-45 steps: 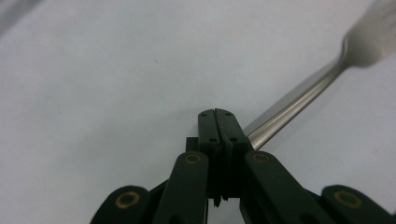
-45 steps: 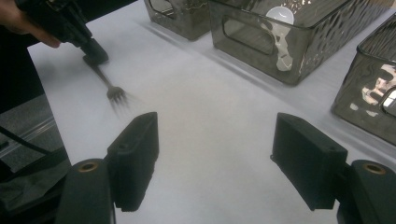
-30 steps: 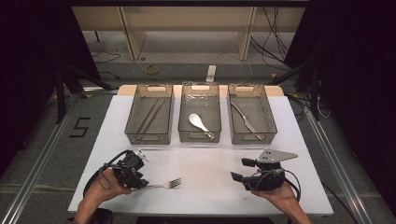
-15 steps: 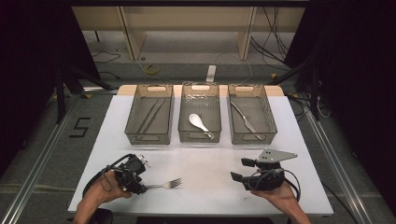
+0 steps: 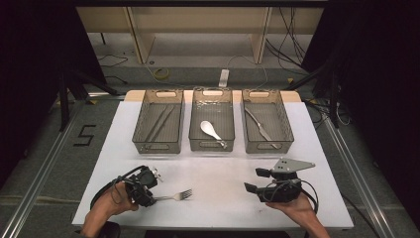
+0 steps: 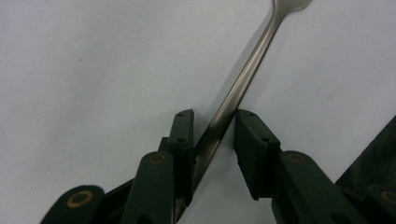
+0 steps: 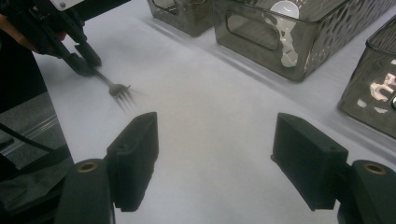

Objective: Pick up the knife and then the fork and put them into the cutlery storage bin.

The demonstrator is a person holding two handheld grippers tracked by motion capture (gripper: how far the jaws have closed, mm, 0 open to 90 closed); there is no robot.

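A metal fork lies on the white table at the front left, tines to the right. My left gripper is low over its handle. In the left gripper view the handle runs between the jaws of the left gripper, which have just been closing. Slim gaps still show between handle and pads, so they stand open. My right gripper rests at the front right, and in its own view it is open with nothing between the jaws. That view also has the fork and the left gripper farther off.
Three grey mesh trays stand in a row at the back. The left tray holds thin sticks, the middle tray a white spoon, the right tray a knife. Bare white table lies between the grippers.
The left gripper's jaws have drawn closer around the fork handle, and that hand has shifted only slightly. The fork and the right gripper have stayed put.
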